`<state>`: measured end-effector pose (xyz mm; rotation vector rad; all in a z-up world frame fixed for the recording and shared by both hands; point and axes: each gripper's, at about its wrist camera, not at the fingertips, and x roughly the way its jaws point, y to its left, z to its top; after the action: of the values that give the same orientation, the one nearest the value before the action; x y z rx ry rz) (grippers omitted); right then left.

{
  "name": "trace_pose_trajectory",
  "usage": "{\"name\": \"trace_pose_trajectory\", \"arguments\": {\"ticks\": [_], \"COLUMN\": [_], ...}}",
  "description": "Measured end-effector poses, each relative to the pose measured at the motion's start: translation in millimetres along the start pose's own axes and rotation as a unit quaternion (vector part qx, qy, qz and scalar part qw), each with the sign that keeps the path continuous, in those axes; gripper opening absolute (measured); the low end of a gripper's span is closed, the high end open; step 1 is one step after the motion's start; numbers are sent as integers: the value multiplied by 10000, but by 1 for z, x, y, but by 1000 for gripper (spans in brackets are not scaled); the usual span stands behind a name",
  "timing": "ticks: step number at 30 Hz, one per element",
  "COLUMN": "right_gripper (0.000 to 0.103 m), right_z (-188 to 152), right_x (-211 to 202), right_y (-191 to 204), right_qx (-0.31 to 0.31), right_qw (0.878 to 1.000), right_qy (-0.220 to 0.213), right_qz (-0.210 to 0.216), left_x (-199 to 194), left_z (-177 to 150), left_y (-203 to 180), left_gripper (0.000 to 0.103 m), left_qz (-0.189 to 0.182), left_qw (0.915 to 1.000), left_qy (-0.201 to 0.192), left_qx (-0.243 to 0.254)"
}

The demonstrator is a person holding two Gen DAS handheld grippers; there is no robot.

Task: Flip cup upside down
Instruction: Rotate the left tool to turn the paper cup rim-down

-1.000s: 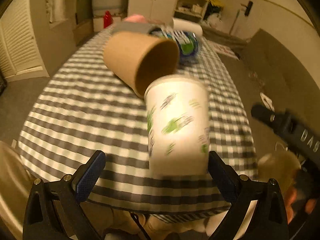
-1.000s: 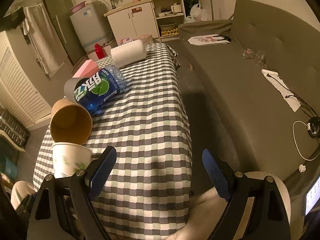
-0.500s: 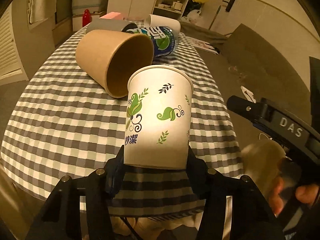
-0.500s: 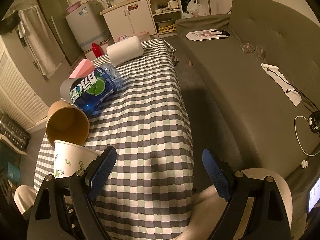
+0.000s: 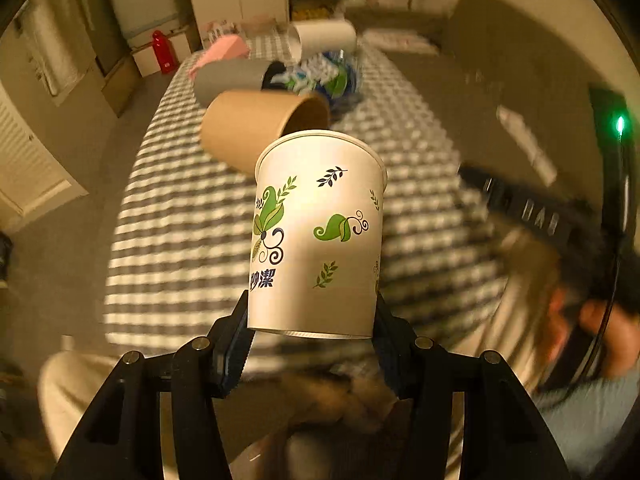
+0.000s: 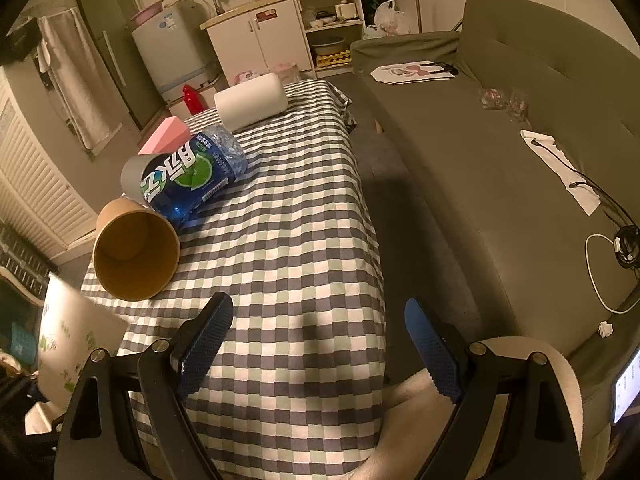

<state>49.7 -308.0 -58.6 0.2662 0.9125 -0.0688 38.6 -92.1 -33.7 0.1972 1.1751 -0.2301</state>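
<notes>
Smooth printed paper cup (image 5: 316, 236), matt brown, seemingly cardboard cup (image 6: 134, 254), woven checked tablecloth (image 6: 304, 216), glossy plastic bottle (image 6: 192, 174)

Checkered table (image 6: 304, 240), grey sofa (image 6: 500, 168), white cabinet (image 6: 260, 40), dim warm light

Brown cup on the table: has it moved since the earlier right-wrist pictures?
No. The brown cup lies on its side against the blue bottle, as before.

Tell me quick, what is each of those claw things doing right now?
Left gripper: closed on the white leaf-print cup, lifted off the table.
Right gripper: open, holding nothing.
</notes>
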Motion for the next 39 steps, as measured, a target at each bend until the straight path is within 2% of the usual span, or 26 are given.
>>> {"name": "trace_pose_trajectory", "arguments": {"ticks": [3,6,9,11,15,24,28,34,39], "right_gripper": [88,88,88,88,88,88,88,88,88], "right_z": [0,0,1,1,1,3,4,6,6], "right_x": [-1,0,1,2,4,9,12,16,16], "right_y": [-1,-1,-1,0,-1,-3,-3,1,0], "right_qx": [23,43,39,39,47,146,175,142,162], "right_qw": [10000,10000,9999,9999,9999,9996,9995,9993,9991], "right_qy": [-2,19,47,54,91,175,210,253,261], "right_qz": [38,74,101,122,133,179,178,228,304], "left_x": [2,11,24,27,35,38,28,24,32], "left_z": [-4,-2,0,4,16,51,55,43,29], "left_y": [9,18,23,21,12,11,12,22,22], "left_gripper": [56,56,56,56,56,56,56,56,56], "left_qz": [215,387,421,401,449,425,457,798,1223], "left_qw": [9973,9908,9829,9785,9711,9706,9650,9468,9175], "left_qy": [596,1149,1659,1850,2035,2009,2193,2630,3128], "left_qx": [372,602,679,814,1166,1256,1367,1676,2130]}}
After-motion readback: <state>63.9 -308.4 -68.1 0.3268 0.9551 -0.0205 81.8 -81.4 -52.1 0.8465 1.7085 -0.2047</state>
